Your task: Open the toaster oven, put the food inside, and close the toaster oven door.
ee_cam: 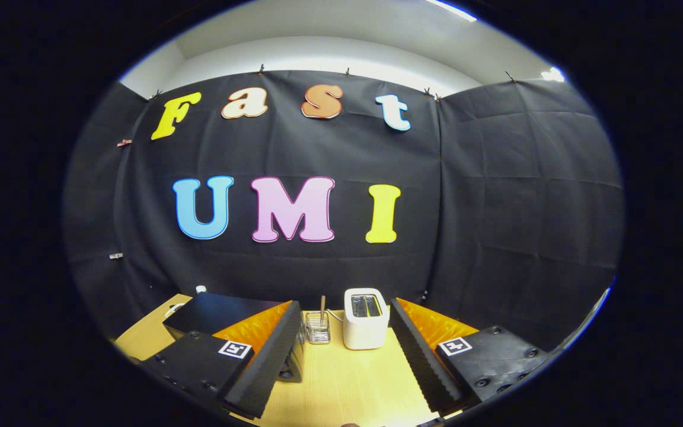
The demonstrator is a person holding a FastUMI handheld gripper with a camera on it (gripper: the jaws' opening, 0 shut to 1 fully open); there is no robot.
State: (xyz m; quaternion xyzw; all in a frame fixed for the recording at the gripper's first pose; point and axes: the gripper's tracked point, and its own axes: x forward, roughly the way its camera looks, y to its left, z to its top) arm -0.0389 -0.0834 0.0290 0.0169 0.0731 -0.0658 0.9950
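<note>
Beyond left finger, black boxy toaster oven [214, 313] sitting on pale wooden table [341, 385], lying ahead-left of gripper [341, 362]. Fingers spreading wide, gripping nothing. White slot toaster [365, 319], wire basket [318, 327] standing between fingertips, farther off.

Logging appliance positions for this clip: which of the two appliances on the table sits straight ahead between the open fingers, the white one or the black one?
The white toaster, beyond the open gripper. The black toaster oven sits off behind the left finger.
</note>
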